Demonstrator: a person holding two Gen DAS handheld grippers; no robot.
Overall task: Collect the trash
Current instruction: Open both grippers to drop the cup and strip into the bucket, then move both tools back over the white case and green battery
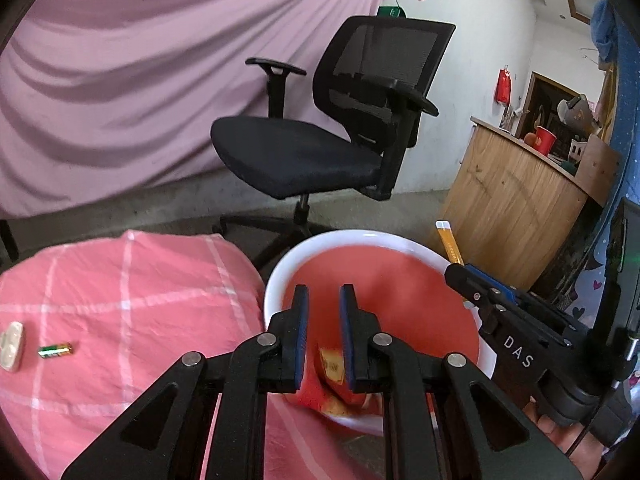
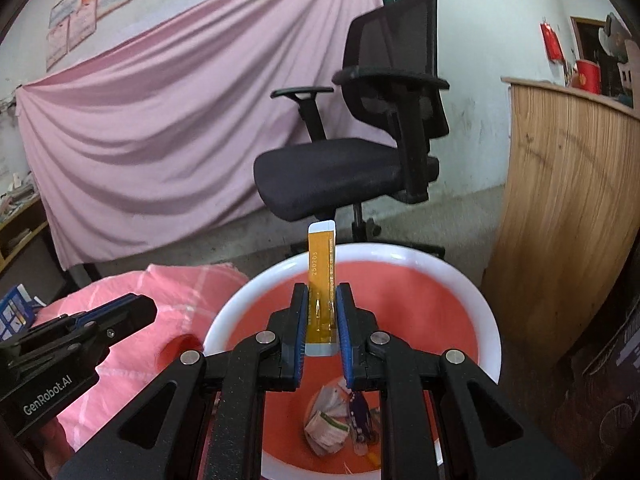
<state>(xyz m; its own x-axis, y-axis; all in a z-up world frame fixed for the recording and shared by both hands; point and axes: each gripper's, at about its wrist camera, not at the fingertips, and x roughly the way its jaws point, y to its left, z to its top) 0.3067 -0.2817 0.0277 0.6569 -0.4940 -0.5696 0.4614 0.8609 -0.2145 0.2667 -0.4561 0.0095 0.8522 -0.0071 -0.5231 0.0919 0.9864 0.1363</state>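
Left wrist view: left gripper (image 1: 324,332) poised over the white-rimmed red plastic bin (image 1: 276,280), jaws slightly parted and empty. Just left of the bin, pink checked bedding (image 1: 120,292) carrying a small green battery (image 1: 56,350) and a pale oval tablet pack (image 1: 12,346). Crumpled yellow wrapper (image 1: 332,368) inside the bin.

Right wrist view: right gripper (image 2: 322,328) above the same bin (image 2: 486,320), clamped on an upright orange sachet strip (image 2: 321,280). Crumpled wrappers (image 2: 328,424) at the bin's bottom. Black mesh office chair (image 2: 360,160) behind the bin.
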